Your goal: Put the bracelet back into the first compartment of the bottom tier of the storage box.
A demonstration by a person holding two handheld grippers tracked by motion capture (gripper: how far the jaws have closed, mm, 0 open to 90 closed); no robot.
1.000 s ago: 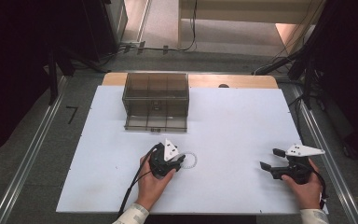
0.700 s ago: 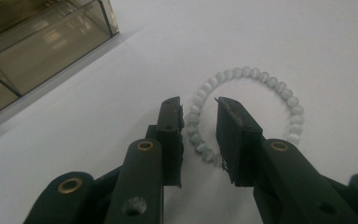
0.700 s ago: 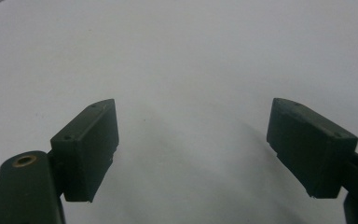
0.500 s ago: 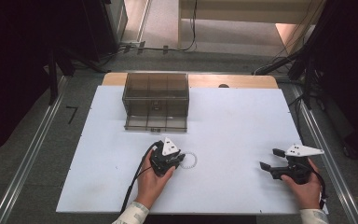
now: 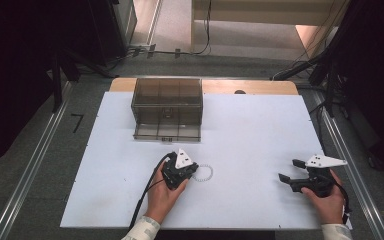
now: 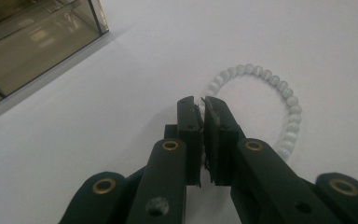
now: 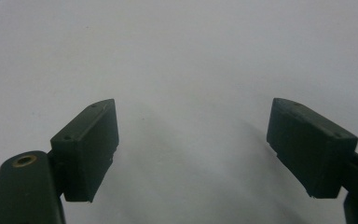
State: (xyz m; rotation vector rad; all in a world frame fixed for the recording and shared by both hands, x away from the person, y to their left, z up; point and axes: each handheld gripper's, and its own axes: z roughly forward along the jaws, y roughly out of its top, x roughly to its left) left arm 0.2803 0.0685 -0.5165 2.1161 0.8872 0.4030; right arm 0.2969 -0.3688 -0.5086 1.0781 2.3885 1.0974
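A bracelet of pale translucent beads (image 5: 204,173) lies as a ring on the white table (image 5: 250,125), near the front middle. My left gripper (image 5: 190,172) rests at the ring's left edge. In the left gripper view its jaws have just been closing and now stand together (image 6: 201,101) right where the bracelet (image 6: 279,88) runs under their tips; the pinched beads are hidden. My right gripper (image 5: 289,169) hovers at the front right, open, with bare table between its fingers (image 7: 193,126).
A smoky transparent box with compartments (image 5: 167,107) stands at the back of the table, its corner (image 6: 28,46) to the upper left in the left gripper view. A cable trails from the left gripper toward the front edge.
The left gripper's jaws have drawn together at the bracelet's edge. Both hands kept their places, and the right gripper looks the same.
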